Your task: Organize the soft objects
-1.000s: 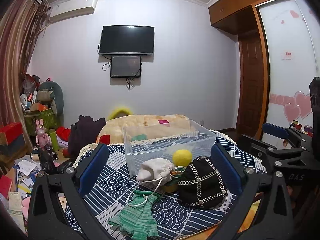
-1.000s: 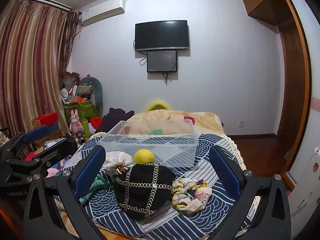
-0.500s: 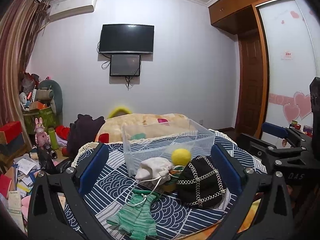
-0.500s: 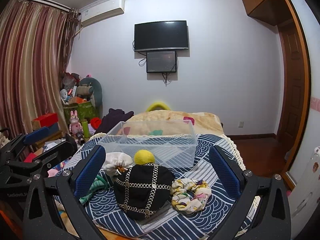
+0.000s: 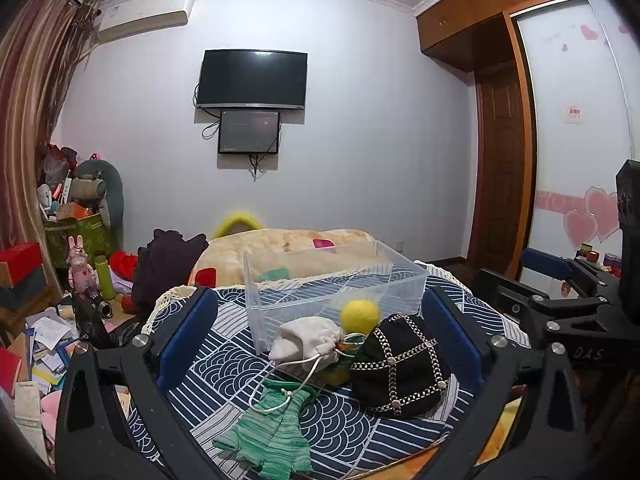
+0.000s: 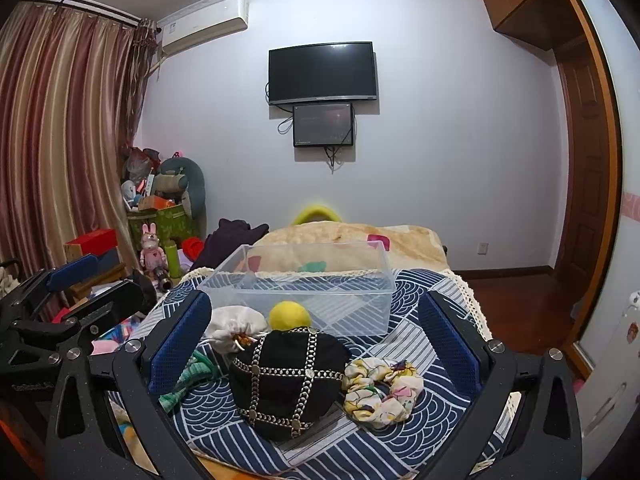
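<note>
A clear plastic bin (image 5: 332, 280) (image 6: 300, 284) stands empty on a navy patterned cloth (image 5: 224, 364) (image 6: 400, 432). In front of it lie a white drawstring pouch (image 5: 306, 340) (image 6: 230, 322), a yellow felt ball (image 5: 360, 314) (image 6: 289, 315), a black chain-trimmed bag (image 5: 400, 364) (image 6: 286, 376), a green knitted piece (image 5: 272, 428) (image 6: 188, 378) and a floral scrunchie (image 6: 382, 390). My left gripper (image 5: 320, 344) hovers open before the pouch and ball. My right gripper (image 6: 314, 344) hovers open around the black bag, touching nothing.
The cloth covers a bed with a beige blanket (image 6: 360, 240) behind the bin. Clutter, boxes and toys (image 5: 76, 256) fill the floor at left. A wardrobe door (image 5: 576, 160) and wooden door (image 6: 588, 184) stand at right. A TV (image 6: 322, 72) hangs on the far wall.
</note>
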`<state>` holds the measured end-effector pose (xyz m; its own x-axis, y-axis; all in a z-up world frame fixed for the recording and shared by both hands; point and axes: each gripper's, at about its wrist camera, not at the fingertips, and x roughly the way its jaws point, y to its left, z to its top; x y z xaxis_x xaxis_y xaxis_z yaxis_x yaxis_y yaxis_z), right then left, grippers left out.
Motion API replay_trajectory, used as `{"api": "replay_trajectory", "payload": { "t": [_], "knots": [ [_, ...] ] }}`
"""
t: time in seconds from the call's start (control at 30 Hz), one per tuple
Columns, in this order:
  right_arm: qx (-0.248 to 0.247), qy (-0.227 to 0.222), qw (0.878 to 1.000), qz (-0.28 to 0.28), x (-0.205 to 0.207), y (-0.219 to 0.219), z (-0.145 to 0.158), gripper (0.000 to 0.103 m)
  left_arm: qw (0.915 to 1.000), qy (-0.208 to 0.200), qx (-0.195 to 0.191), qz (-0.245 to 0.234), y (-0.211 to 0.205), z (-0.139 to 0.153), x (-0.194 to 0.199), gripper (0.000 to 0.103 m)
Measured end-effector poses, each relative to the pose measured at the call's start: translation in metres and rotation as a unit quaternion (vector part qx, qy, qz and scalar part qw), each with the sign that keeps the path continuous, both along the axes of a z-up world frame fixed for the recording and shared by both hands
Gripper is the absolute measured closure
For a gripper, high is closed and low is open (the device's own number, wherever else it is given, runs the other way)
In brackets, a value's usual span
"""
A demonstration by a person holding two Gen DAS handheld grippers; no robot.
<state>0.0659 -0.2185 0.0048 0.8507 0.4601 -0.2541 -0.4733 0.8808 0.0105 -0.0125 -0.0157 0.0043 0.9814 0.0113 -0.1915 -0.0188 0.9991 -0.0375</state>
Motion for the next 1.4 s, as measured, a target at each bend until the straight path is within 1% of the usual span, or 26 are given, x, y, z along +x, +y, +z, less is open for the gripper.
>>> {"api": "replay_trajectory", "payload": {
  "t": [0.8, 1.13, 1.17, 1.2, 1.27, 1.4],
  "knots": [
    [0.004, 0.0, 1.0, -0.001, 0.002, -0.001, -0.002, 0.0, 1.0, 0.002, -0.007, -0.003, 0.003, 0.0, -0.002, 0.0],
    [0.009, 0.003, 1.0, -0.001, 0.003, -0.002, -0.005, 0.0, 0.9993, 0.014, -0.026, -0.02, 0.01, -0.003, 0.001, 0.0],
    [0.012, 0.007, 1.0, 0.003, 0.004, -0.003, -0.006, 0.0, 0.9992, 0.016, -0.03, -0.023, 0.011, -0.004, 0.001, 0.007],
    [0.016, 0.013, 1.0, 0.01, 0.006, -0.004, -0.007, 0.0, 0.9991, 0.018, -0.031, -0.024, 0.011, -0.004, 0.002, 0.017],
    [0.025, 0.029, 0.999, 0.022, 0.01, -0.005, -0.009, 0.001, 0.999, 0.03, -0.025, -0.024, 0.011, -0.005, 0.006, 0.022],
    [0.013, 0.048, 0.998, 0.031, 0.016, 0.001, -0.017, 0.012, 0.9982, 0.052, -0.023, -0.02, 0.012, -0.015, 0.013, 0.025]
  ]
}}
